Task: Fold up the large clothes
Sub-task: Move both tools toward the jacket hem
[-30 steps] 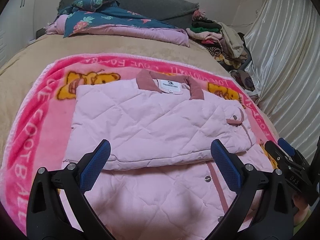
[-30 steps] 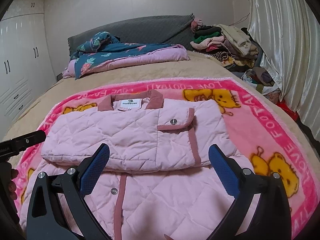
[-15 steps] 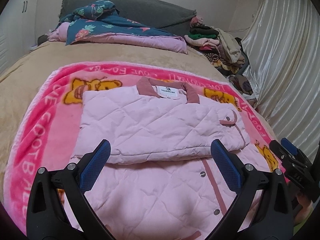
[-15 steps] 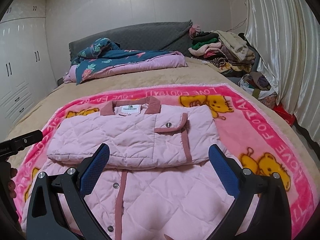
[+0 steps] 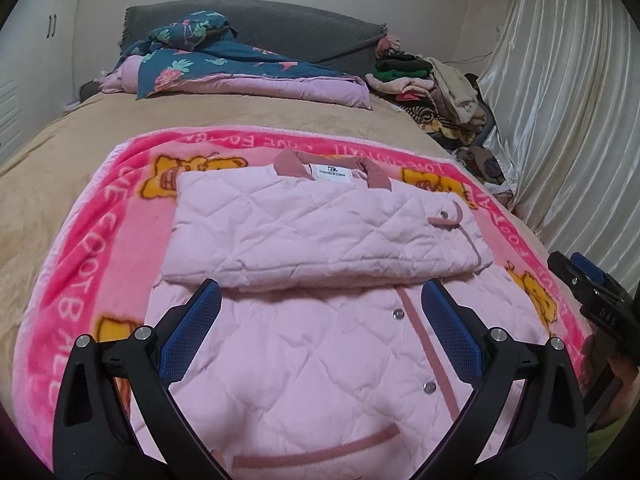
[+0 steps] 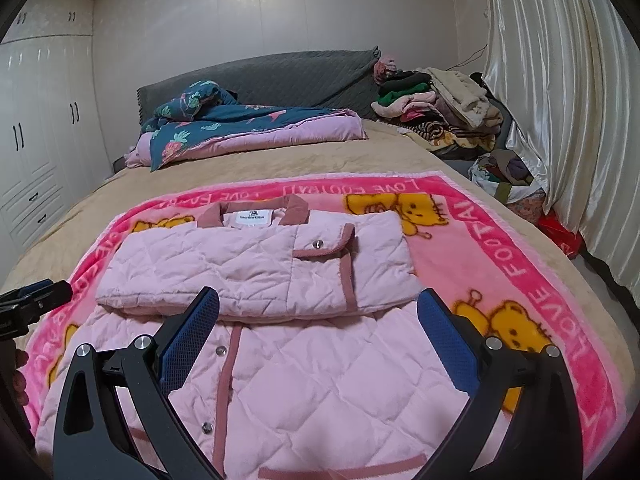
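Observation:
A pale pink quilted jacket with a dusty-rose collar and placket lies on a pink bear-print blanket. Its sleeves are folded across the chest in a flat band. The jacket also shows in the right wrist view, on the blanket. My left gripper is open and empty, above the jacket's lower half. My right gripper is open and empty, above the same area. Each gripper shows at the edge of the other's view: the right one and the left one.
The blanket lies on a tan bed. A folded navy floral quilt and a grey headboard are at the far end. A heap of clothes is at the far right. Satin curtains hang on the right. White wardrobes stand on the left.
Both grippers have pulled back toward the jacket's hem and risen. More of the jacket's lower half and hem trim is in view. The jacket has not moved.

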The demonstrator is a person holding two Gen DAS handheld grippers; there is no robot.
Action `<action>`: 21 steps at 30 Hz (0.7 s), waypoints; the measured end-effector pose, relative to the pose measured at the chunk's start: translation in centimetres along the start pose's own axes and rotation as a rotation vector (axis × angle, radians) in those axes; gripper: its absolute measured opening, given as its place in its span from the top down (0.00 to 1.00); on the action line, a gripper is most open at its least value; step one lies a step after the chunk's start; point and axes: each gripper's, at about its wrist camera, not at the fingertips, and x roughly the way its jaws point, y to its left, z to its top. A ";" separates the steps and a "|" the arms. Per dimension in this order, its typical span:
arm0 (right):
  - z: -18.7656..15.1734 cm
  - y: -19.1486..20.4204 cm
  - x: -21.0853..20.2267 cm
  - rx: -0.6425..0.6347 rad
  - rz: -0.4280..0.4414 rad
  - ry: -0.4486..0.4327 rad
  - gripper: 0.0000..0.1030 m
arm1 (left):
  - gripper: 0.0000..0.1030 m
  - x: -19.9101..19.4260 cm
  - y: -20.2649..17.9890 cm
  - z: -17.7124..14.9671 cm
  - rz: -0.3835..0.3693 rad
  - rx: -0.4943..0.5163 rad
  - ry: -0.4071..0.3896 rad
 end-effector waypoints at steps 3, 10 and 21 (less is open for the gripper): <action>-0.6 -0.3 -0.5 -0.004 0.001 0.003 0.04 | 0.09 -0.4 0.2 -1.0 0.008 -0.005 0.003; -1.8 -1.3 -1.5 -0.005 -0.004 0.015 0.04 | 0.09 -1.4 0.5 -3.0 0.032 -0.016 0.009; -3.8 -3.9 -3.3 0.000 -0.039 0.033 0.04 | 0.09 -2.7 0.8 -5.9 0.075 -0.012 0.032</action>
